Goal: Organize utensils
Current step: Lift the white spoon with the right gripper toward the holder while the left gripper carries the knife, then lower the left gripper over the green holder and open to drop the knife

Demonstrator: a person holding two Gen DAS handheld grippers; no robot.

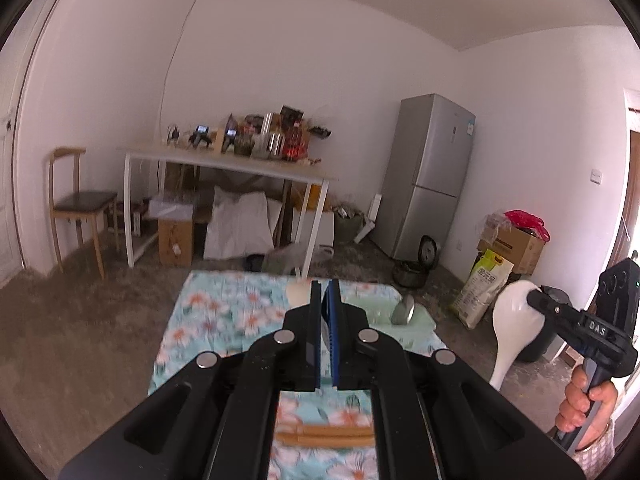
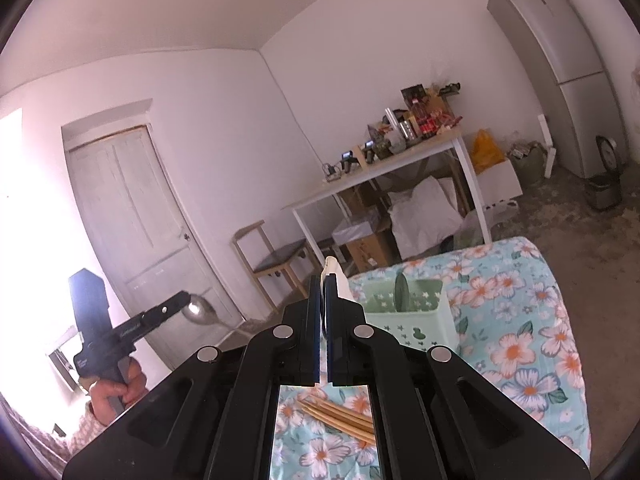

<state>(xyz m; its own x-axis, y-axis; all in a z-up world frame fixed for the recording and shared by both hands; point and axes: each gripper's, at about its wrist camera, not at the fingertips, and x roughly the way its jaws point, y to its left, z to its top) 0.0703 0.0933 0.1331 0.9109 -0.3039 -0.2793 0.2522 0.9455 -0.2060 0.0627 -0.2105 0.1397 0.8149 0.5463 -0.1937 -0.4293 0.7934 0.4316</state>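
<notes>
My left gripper (image 1: 326, 286) is shut on a metal spoon (image 2: 200, 310); in the right wrist view that gripper (image 2: 182, 300) hangs at the left, off the table, with a hand on its handle. The spoon's bowl (image 1: 298, 292) shows pale just past the fingertips. My right gripper (image 2: 324, 280) is shut on a white ladle (image 1: 516, 320), held in the air right of the table (image 1: 534, 298). A green utensil holder (image 2: 412, 316) stands on the floral tablecloth (image 2: 520, 320) with one spoon (image 2: 400, 288) upright in it. Wooden chopsticks (image 2: 340, 416) lie on the cloth beneath the grippers.
A white desk (image 1: 224, 164) piled with clutter stands at the far wall, with a wooden chair (image 1: 76, 200) to its left and a grey fridge (image 1: 432, 176) to its right. Boxes and bags (image 1: 512, 244) sit on the floor. A door (image 2: 132, 208) is at the left.
</notes>
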